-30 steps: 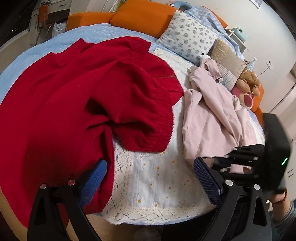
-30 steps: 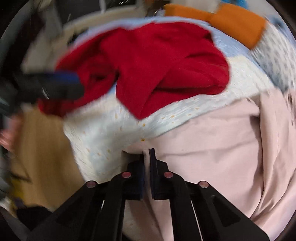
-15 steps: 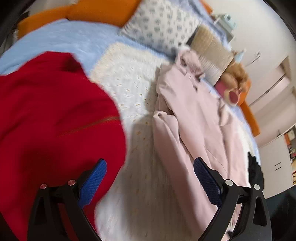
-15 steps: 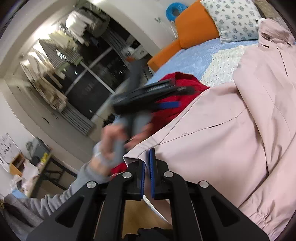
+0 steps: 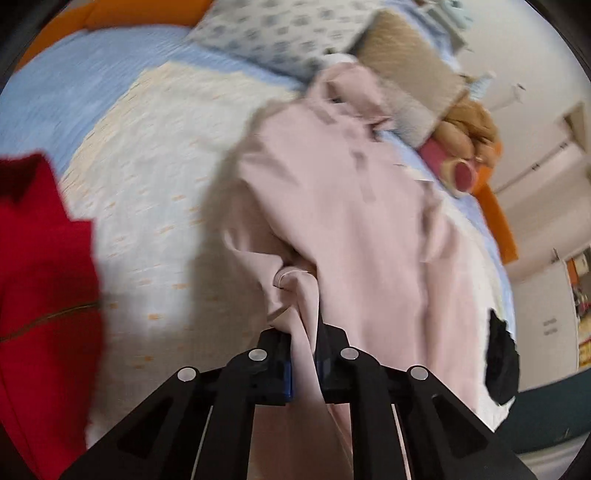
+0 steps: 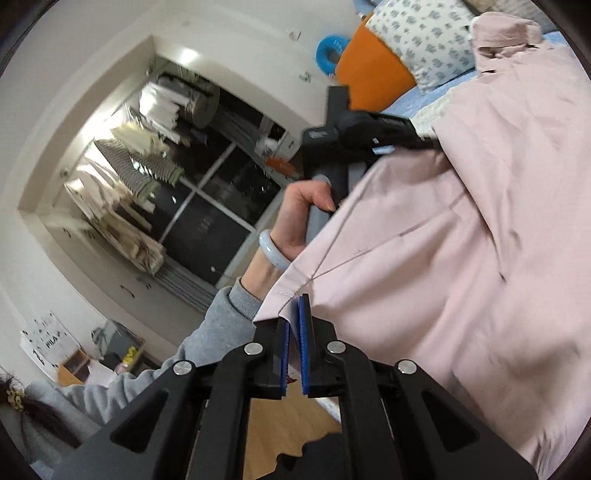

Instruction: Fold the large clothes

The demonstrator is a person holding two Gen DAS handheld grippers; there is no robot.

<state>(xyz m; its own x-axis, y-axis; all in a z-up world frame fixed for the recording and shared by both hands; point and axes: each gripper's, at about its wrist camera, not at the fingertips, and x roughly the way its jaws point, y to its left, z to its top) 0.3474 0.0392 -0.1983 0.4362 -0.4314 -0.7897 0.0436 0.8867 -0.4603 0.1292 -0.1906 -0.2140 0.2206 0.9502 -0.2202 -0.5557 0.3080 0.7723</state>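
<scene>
A large pale pink garment [image 5: 343, 206] lies lengthwise on the bed. My left gripper [image 5: 304, 363] is shut on a bunched fold of its near edge. In the right wrist view the same pink garment [image 6: 461, 258] fills the right side, lifted and stretched. My right gripper [image 6: 293, 354] is shut on a hemmed corner of it. The left gripper's black body [image 6: 354, 133] and the hand holding it show beyond the cloth.
A red sweater [image 5: 40, 280] lies at the left on a white dotted blanket [image 5: 155, 155]. Pillows [image 5: 280, 33] and a plush bear [image 5: 469, 125] sit at the bed's head. Wooden floor [image 6: 280, 421] lies below the bed edge. A dark window [image 6: 214, 206] and hanging clothes stand behind.
My left gripper moved right from beside the red sweater to the pink garment and closed on its edge. My right gripper kept its hold and lifted the corner.
</scene>
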